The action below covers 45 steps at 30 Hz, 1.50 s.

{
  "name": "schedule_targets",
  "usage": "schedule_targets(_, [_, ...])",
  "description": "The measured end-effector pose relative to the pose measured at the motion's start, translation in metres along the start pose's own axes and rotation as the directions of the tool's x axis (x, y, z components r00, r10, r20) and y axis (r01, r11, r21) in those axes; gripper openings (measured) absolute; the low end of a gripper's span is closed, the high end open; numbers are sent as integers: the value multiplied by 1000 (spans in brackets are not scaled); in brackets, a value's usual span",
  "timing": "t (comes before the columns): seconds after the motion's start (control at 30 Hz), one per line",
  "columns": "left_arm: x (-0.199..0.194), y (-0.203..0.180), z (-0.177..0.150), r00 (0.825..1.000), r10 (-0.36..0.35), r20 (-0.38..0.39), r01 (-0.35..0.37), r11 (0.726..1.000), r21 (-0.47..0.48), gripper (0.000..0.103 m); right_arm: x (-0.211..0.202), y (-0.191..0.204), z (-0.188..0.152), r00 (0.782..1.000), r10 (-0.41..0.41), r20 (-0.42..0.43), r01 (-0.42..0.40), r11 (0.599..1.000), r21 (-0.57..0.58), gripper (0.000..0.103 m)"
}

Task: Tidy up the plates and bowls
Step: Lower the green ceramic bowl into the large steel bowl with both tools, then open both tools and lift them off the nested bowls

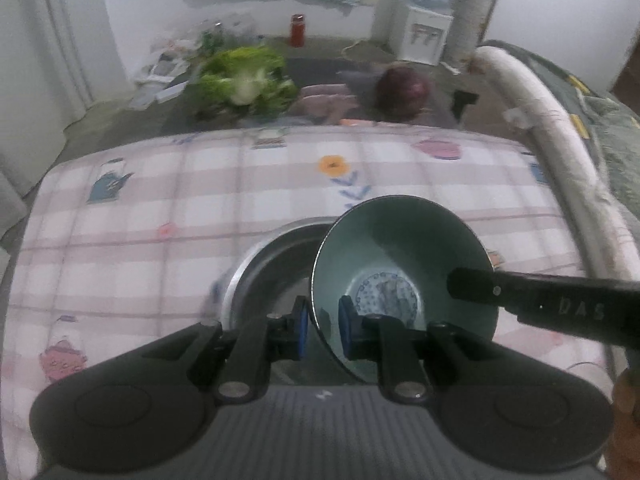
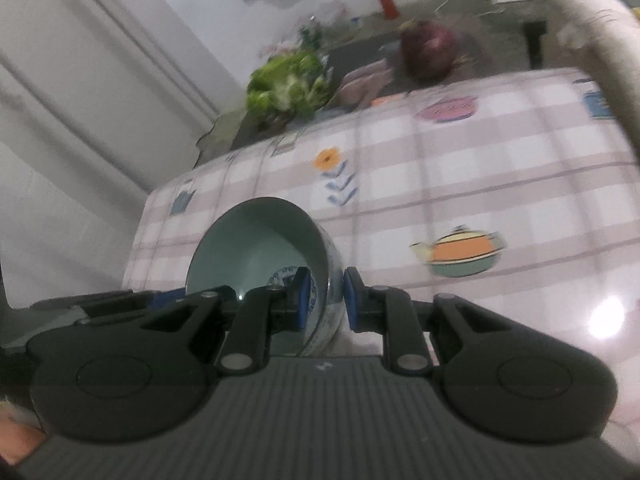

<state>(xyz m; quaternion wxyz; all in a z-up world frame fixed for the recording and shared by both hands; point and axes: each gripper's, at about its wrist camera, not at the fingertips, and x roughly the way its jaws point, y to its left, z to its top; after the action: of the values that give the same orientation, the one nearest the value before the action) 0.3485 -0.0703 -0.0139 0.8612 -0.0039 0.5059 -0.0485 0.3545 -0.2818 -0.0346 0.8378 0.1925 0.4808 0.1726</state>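
A pale green ceramic bowl [image 1: 404, 256] with a blue pattern inside is held tilted above the table. My left gripper [image 1: 323, 326] is shut on its near left rim. My right gripper [image 2: 324, 298] is shut on the bowl's [image 2: 256, 240] right wall; its finger [image 1: 476, 284] shows in the left wrist view at the bowl's right rim. A steel bowl [image 1: 276, 264] sits on the tablecloth just left of and below the ceramic bowl, partly hidden by it.
The table carries a pink checked cloth [image 1: 200, 200] with teapot and flower prints. Beyond its far edge lie green lettuce [image 1: 244, 80], a purple cabbage [image 1: 400, 90] and a red bottle [image 1: 297, 30]. A padded white rail [image 1: 560, 128] runs along the right.
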Motion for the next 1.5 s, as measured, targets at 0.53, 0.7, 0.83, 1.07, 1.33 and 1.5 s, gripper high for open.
schedule_targets(0.53, [38, 31, -16, 998, 0, -66, -2, 999, -36, 17, 56, 14, -8, 997, -31, -68, 31, 1000, -4, 17])
schedule_targets(0.7, [35, 30, -16, 998, -12, -60, 11, 1000, -19, 22, 61, 15, -10, 998, -41, -55, 40, 999, -15, 17])
schedule_targets(0.83, [23, 29, -17, 999, -25, -30, 25, 1000, -2, 28, 61, 16, -10, 998, -45, -48, 44, 999, -20, 19])
schedule_targets(1.07, [-7, 29, -22, 998, -59, 22, 58, 997, 44, 43, 53, 24, -10, 1000, -27, -14, 26, 999, -43, 41])
schedule_targets(1.33, [-54, 52, -44, 994, -81, 79, 80, 997, 21, 52, 20, 34, -11, 999, 0, 55, 2, 999, -44, 46])
schedule_targets(1.5, [-99, 75, -81, 983, -110, 149, 110, 994, 9, 61, -26, 42, -40, 994, 54, 97, -52, 998, -26, 46])
